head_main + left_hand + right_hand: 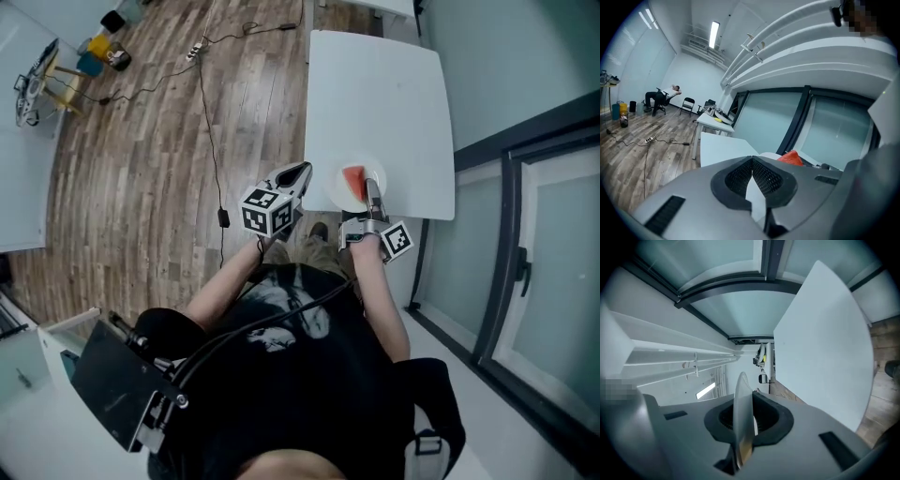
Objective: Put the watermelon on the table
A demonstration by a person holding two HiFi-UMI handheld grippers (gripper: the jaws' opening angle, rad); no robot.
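A red watermelon slice (353,184) lies on a small white plate (335,193) held over the near edge of the white table (375,94). My right gripper (373,189) is shut on the plate's near rim. In the right gripper view the plate (740,399) stands edge-on between the pads, and the right gripper (743,427) is turned on its side beside the table (825,343). My left gripper (302,172) hovers just left of the plate, shut on nothing. In the left gripper view the gripper's (751,162) tips meet, with the watermelon (791,158) just beyond to the right.
A dark-framed glass wall (525,234) runs close along the table's right side. A cable (211,141) trails over the wooden floor to the left. Another white table (715,123) with items stands farther back. A seated person (661,97) and chairs are far off.
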